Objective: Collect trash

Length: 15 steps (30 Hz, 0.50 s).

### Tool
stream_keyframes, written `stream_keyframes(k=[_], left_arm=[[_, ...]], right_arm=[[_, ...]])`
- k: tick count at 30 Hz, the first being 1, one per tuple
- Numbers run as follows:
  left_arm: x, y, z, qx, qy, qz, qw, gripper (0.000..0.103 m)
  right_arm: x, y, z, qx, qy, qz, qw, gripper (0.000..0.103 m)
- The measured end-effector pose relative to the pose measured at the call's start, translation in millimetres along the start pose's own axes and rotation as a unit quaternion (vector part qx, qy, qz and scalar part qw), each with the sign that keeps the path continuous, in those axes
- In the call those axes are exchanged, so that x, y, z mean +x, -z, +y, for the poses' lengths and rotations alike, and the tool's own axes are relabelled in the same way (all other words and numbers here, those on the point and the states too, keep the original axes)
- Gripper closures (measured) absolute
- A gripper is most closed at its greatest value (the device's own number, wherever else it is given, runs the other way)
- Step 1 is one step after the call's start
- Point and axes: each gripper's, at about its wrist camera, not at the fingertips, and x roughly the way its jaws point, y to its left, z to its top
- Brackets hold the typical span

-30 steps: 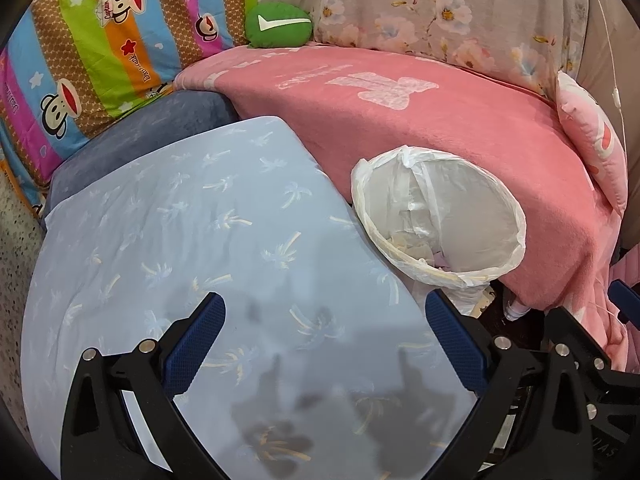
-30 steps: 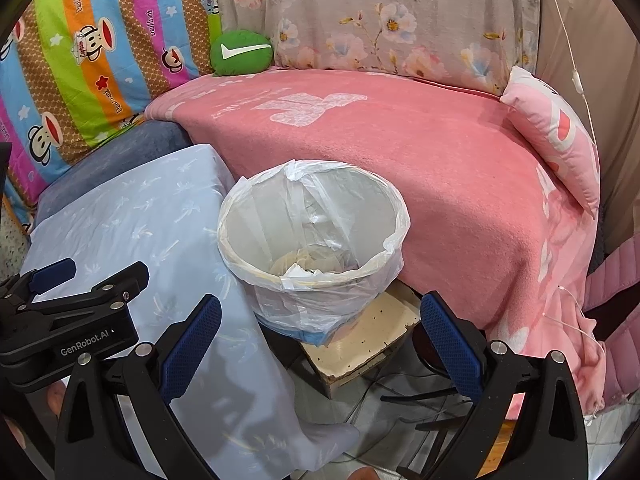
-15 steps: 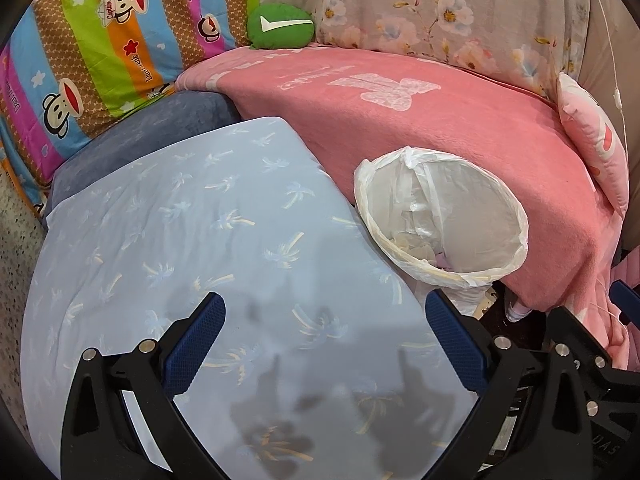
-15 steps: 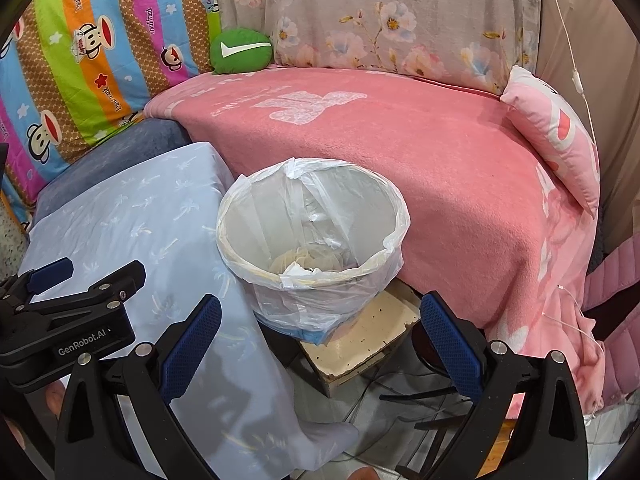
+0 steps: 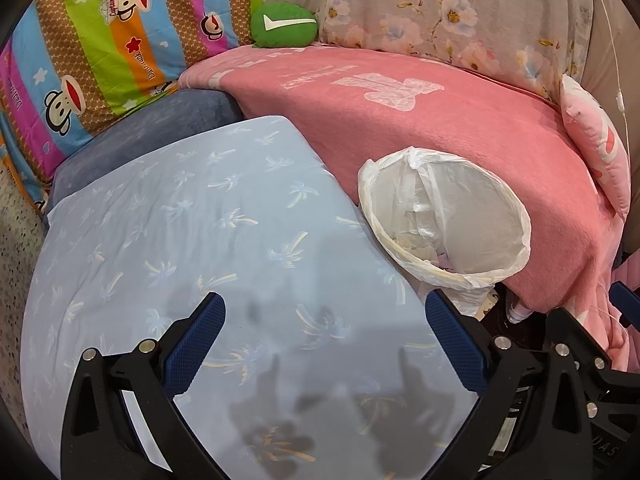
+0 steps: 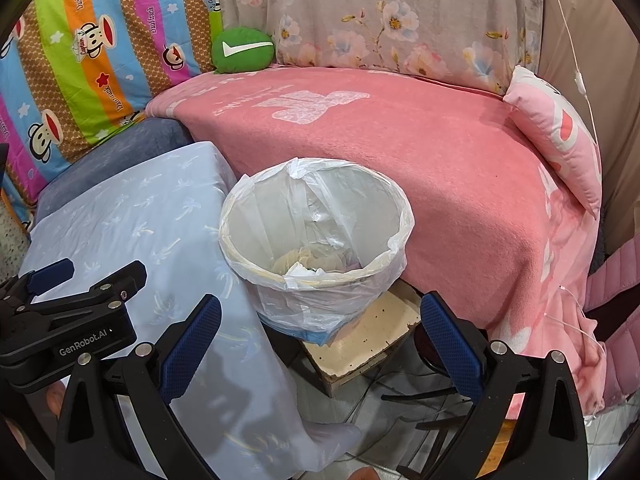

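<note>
The left claw (image 5: 322, 340) is held wide open over the blue cloth (image 5: 192, 240), and nothing is held in it. The right claw (image 6: 320, 328) is held wide open too, just in front of the bin (image 6: 316, 240), and nothing is held in it either. The bin is set on a small block (image 6: 372, 336) in the gap between the blue cloth and the pink blanket (image 6: 440, 152), so it can be reached from both sides. A thin white bag (image 6: 392, 216) is pulled over its rim and folded down outside, most likely so the trash can be lifted out all at once. Some crumpled paper (image 6: 304, 264) is seen at the bottom of the bin, so some trash is already in. No loose trash is seen on the blue cloth or on the pink blanket. A green cushion (image 6: 243, 50) is propped at the back, and a pink pillow (image 6: 560, 140) is leaned at the far right edge. Thin wires are seen on the floor under the bin. Both claws seem to be kept open so the next bit of trash can be picked up, but from here it cannot be told where that trash is. The bag looks soft and slippery, so it could be pulled off the rim if it is bumped
</note>
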Motion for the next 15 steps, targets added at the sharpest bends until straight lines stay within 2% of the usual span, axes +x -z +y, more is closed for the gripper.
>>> stream_keyframes(k=[15], left_arm=[[0.0,0.3,1.7,-0.002,-0.003,0.000,1.0000,0.007]], right_arm=[[0.0,-1.0,3.1,-0.001,-0.001,0.001,1.000,0.006]])
